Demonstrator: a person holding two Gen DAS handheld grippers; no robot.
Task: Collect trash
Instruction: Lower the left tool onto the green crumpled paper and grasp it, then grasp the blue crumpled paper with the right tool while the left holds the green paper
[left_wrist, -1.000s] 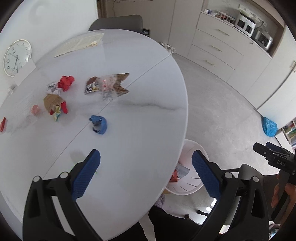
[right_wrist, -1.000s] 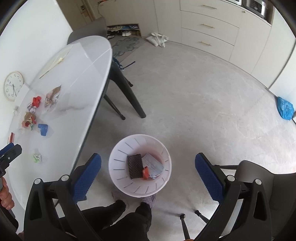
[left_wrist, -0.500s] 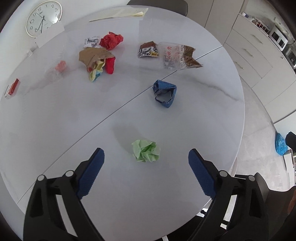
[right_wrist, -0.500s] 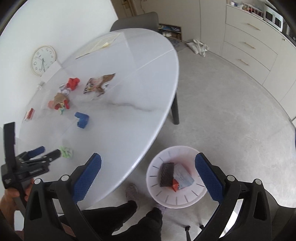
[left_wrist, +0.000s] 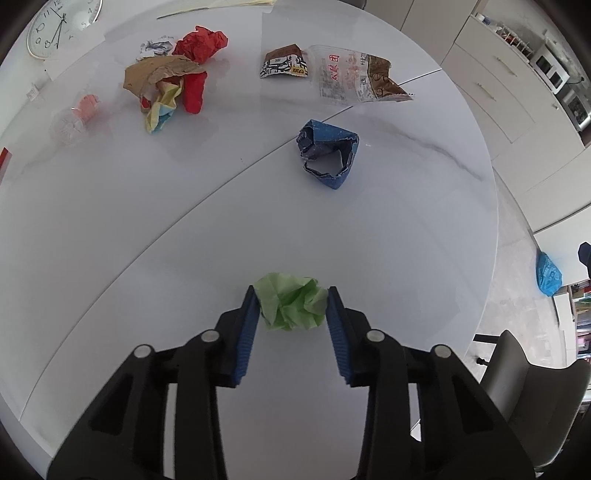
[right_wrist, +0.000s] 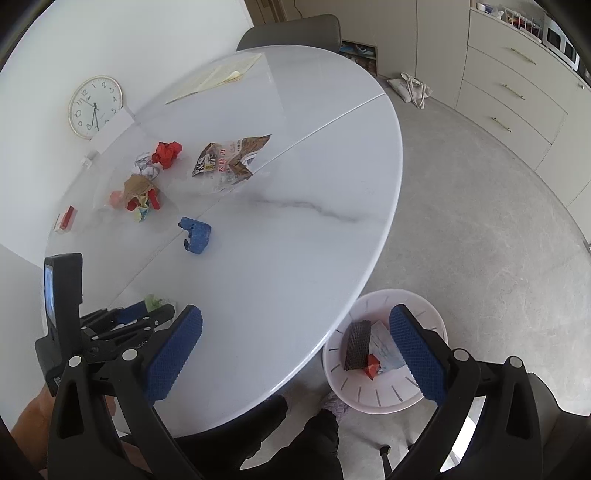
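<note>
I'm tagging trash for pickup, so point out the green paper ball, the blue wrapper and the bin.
green paper ball (left_wrist: 291, 306), left wrist view, crumpled centre.
blue wrapper (left_wrist: 328, 138), left wrist view, top face.
bin (right_wrist: 336, 384), right wrist view, near inner wall.

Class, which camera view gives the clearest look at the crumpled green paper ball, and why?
The left wrist view: the green paper ball sits large and unobstructed between the left tongs. In the right wrist view it is only a small green scrap, partly hidden by those tongs.

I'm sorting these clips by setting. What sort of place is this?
Probably a home kitchen-dining room: a round white marble-look table strewn with wrappers, cream drawer cabinets carrying small countertop ovens, and a round white wall clock. A white slotted waste basket stands on the floor.
</note>
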